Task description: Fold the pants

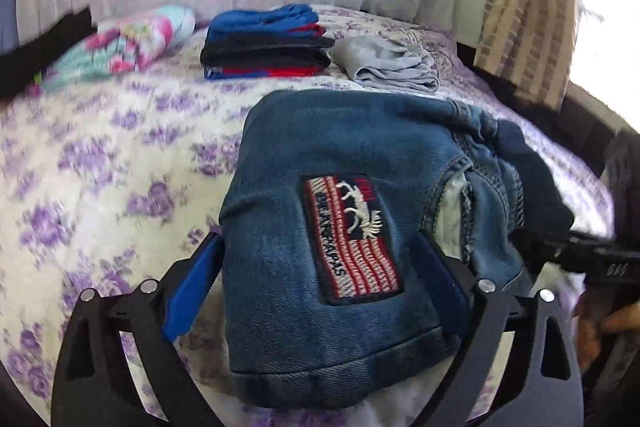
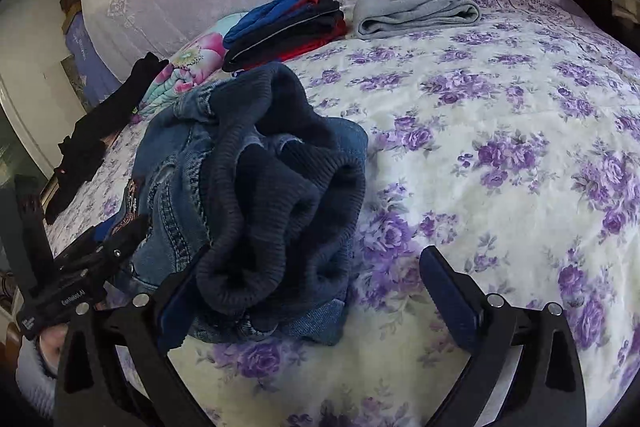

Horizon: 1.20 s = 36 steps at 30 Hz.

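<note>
Two grippers, low over the bed point(image 2: 500, 131). Left gripper point(image 1: 320, 291): jaws wide, one blue pad on each side of the folded jeans point(image 1: 340, 227), near the flag patch point(image 1: 352, 239). Right gripper point(image 2: 316, 291): jaws wide too, left pad against the dark ribbed waistband point(image 2: 280, 195). Farther back, a stack of folded clothes point(image 1: 268, 43) beside a gray garment point(image 1: 388, 63).

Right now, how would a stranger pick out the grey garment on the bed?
Look to the far end of the floral bedspread. Beside the stack of blue, black and red folded clothes lies the grey garment, loosely folded, the only pale grey piece.
</note>
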Each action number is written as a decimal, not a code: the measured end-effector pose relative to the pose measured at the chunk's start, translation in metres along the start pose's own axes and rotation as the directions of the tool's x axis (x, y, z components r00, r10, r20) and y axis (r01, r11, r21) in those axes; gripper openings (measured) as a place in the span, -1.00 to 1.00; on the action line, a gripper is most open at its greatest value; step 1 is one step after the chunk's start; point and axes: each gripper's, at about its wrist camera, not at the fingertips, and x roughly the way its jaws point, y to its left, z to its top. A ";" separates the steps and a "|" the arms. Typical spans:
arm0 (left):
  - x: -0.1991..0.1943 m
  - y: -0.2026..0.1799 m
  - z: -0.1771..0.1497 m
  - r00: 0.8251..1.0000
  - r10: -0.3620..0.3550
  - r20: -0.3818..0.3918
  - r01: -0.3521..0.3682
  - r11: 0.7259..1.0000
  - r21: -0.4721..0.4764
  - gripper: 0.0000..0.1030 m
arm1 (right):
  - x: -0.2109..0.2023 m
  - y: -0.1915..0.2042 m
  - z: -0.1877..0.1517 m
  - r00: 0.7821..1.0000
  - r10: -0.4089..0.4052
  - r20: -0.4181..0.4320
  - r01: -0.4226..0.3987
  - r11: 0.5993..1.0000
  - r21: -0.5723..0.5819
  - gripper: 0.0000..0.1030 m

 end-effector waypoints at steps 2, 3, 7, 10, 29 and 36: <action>-0.002 0.004 0.003 1.000 -0.019 -0.017 0.019 1.000 -0.017 0.77 | -0.005 0.004 0.003 1.000 -0.015 0.001 0.015 1.000 -0.019 0.93; -0.004 0.006 0.004 1.000 -0.026 -0.015 0.026 0.999 -0.029 0.75 | -0.011 0.004 0.005 1.000 -0.008 0.007 0.008 1.000 -0.017 0.93; -0.031 0.023 0.010 0.999 -0.024 0.044 0.028 0.996 -0.085 0.75 | -0.045 0.010 0.010 0.995 0.032 0.100 -0.035 0.999 0.031 0.93; -0.048 0.033 0.024 0.996 -0.004 0.093 0.015 0.994 -0.111 0.75 | -0.070 0.031 0.021 0.975 0.083 0.204 -0.081 0.997 -0.019 0.93; -0.033 0.057 0.033 0.999 -0.034 0.022 0.037 0.981 -0.189 0.81 | -0.056 0.047 0.036 0.969 0.150 0.196 -0.130 0.985 -0.112 0.93; -0.015 0.081 0.014 0.970 -0.233 -0.064 0.190 0.899 -0.394 0.81 | -0.028 -0.043 0.011 0.940 0.324 0.103 -0.339 0.861 0.379 0.93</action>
